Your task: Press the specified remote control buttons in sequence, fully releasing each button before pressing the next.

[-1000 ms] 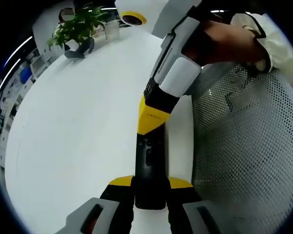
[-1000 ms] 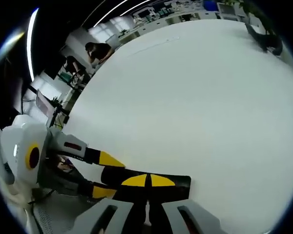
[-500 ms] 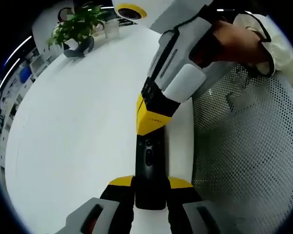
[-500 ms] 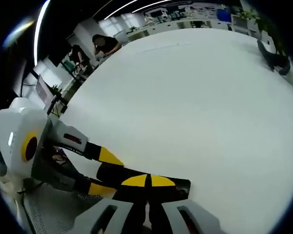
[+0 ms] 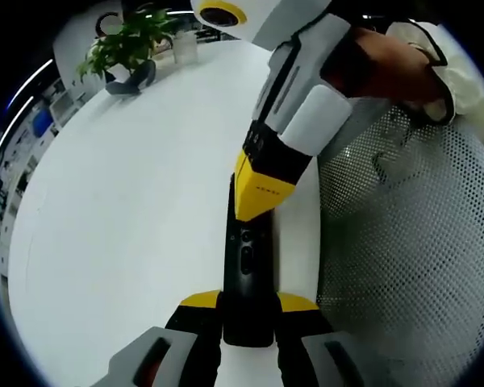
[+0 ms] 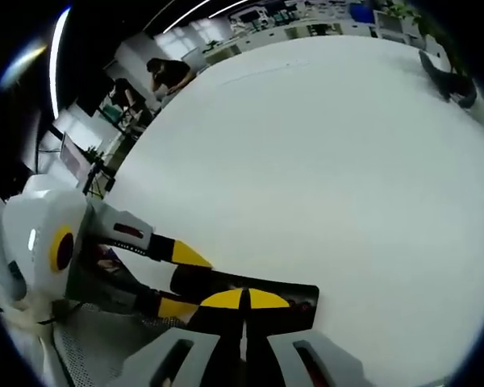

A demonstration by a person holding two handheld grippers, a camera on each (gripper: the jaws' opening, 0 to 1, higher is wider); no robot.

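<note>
Remote (image 5: 245,274): black, lying on the white table (image 5: 129,210) near its edge.
Left gripper (image 5: 248,310): jaws clamped on the remote's near end.
Right gripper (image 6: 244,300): jaws closed together, empty, yellow tips over the remote's far part (image 6: 302,294).
Plant (image 5: 125,44): far across the table from the remote.

An open-plan office is showing itself here: a large white table (image 6: 323,161) is stretching toward rows of cluttered desks (image 6: 298,20) under long ceiling light strips (image 6: 189,11), a person (image 6: 168,74) is bending over a workstation, and a potted plant (image 5: 129,44) is sitting beside a mesh chair (image 5: 411,242).
</note>
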